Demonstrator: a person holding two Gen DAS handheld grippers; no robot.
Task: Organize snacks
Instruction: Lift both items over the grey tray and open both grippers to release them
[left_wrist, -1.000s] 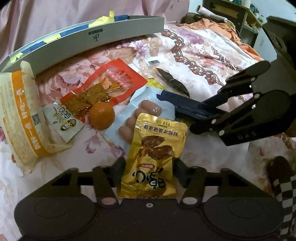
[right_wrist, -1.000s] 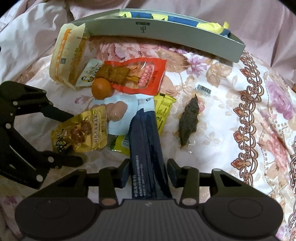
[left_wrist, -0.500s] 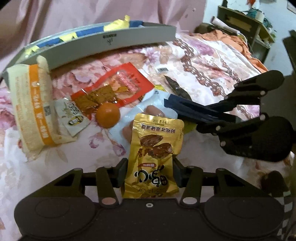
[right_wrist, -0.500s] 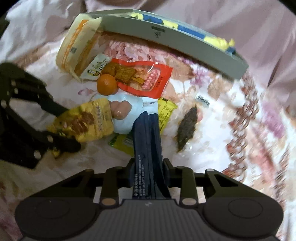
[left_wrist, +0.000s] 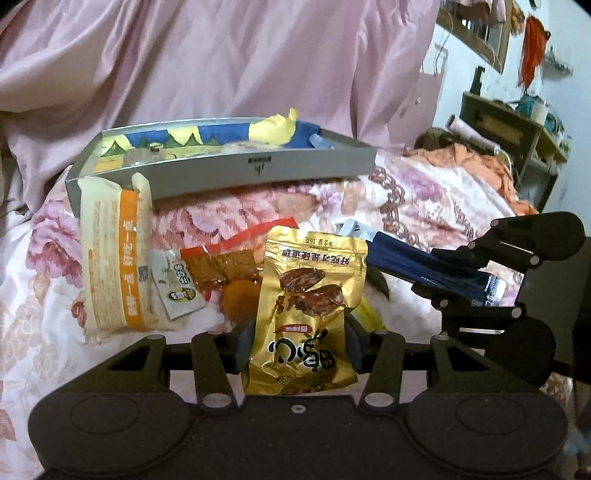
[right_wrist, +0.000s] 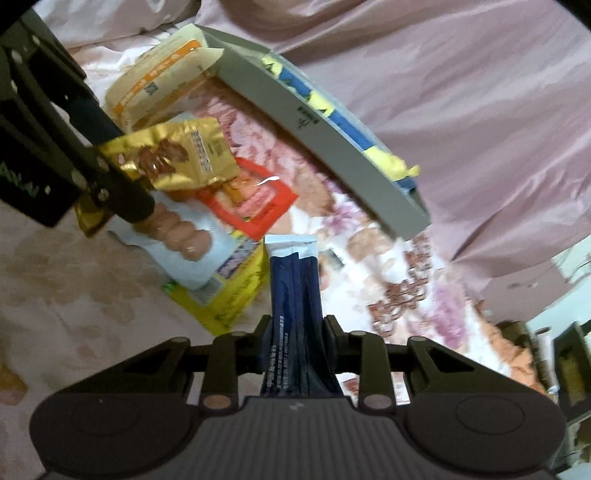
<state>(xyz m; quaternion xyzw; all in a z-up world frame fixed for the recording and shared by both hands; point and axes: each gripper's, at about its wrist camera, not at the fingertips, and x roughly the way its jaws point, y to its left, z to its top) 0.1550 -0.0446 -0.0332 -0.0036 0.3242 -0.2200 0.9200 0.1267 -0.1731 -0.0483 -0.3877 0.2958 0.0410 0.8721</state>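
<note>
My left gripper (left_wrist: 297, 341) is clamped on the lower part of a gold pouch (left_wrist: 310, 299), held upright and clear of the bed, in my judgement so it can travel to the grey tray (left_wrist: 229, 171) at the far edge of the bedspread (left_wrist: 48, 332). My right gripper (right_wrist: 297, 334) is clenched on a dark blue packet (right_wrist: 293, 295), a long, narrow, creased foil sleeve pointing forward. The gold pouch is glossy, crinkled foil, flat with a sealed rim. Left on the quilted floral bedspread: a tall cream-and-orange bag (left_wrist: 114, 254) leaning against the tray's near wall, a red clear-window pack (right_wrist: 255, 201), a sausage pack (right_wrist: 184, 240) in soft clear film, and a flat yellow packet (right_wrist: 225, 299).
</note>
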